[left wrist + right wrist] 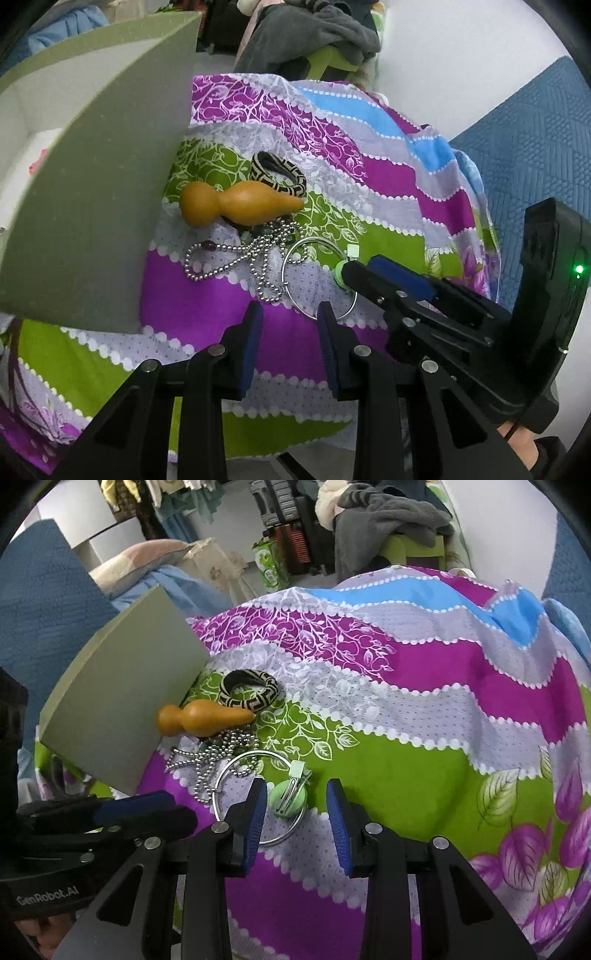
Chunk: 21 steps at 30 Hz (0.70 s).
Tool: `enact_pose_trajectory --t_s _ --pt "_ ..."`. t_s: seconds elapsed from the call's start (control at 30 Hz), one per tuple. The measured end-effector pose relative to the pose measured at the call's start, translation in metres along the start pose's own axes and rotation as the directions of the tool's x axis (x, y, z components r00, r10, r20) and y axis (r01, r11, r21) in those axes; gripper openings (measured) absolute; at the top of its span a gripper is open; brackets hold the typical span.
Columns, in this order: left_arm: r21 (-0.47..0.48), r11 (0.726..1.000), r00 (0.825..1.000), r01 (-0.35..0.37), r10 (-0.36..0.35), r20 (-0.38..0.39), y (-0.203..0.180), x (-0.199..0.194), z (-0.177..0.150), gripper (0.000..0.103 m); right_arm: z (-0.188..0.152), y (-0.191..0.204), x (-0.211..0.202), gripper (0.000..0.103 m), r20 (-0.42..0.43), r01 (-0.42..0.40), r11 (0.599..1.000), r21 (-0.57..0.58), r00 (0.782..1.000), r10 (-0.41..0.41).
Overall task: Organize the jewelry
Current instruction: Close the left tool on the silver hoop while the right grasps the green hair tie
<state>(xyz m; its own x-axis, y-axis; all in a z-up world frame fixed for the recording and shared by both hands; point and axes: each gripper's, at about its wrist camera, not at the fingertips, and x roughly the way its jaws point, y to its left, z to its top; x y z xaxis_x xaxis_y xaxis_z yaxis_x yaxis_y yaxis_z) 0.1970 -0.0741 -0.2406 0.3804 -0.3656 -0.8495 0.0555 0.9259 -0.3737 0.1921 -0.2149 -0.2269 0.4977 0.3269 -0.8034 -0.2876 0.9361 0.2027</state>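
On the patterned cloth lie a brown gourd pendant [236, 203], a black-and-tan woven bangle [280, 173], a silver ball-bead chain [236, 262], a silver ring bangle [295, 280] and a pale green hair clip [290, 797]. An olive-green box [92, 206] with a white inside stands at the left. My left gripper [290, 321] is open and empty just before the ring bangle. My right gripper [297, 801] is open, its fingers either side of the green clip; it also shows in the left wrist view [362, 271], tip at the clip.
The box [118, 705] takes up the left side and its wall rises beside the gourd [203, 720]. Blue quilted fabric [535, 155] lies to the right of the cloth. Grey clothes on a green chair [391, 520] and bags stand behind.
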Motion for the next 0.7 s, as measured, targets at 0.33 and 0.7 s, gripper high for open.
enact_pose_trajectory --t_s 0.33,0.7 --pt "0.018 0.999 0.999 -0.034 0.034 0.016 0.000 0.008 0.002 0.020 0.002 0.011 0.006 0.011 0.034 0.035 0.995 -0.094 0.999 -0.032" --pt "0.068 0.996 0.997 -0.055 0.052 0.050 -0.009 0.010 0.007 0.020 0.009 -0.015 -0.014 0.011 0.091 0.003 0.999 0.038 0.996 -0.007"
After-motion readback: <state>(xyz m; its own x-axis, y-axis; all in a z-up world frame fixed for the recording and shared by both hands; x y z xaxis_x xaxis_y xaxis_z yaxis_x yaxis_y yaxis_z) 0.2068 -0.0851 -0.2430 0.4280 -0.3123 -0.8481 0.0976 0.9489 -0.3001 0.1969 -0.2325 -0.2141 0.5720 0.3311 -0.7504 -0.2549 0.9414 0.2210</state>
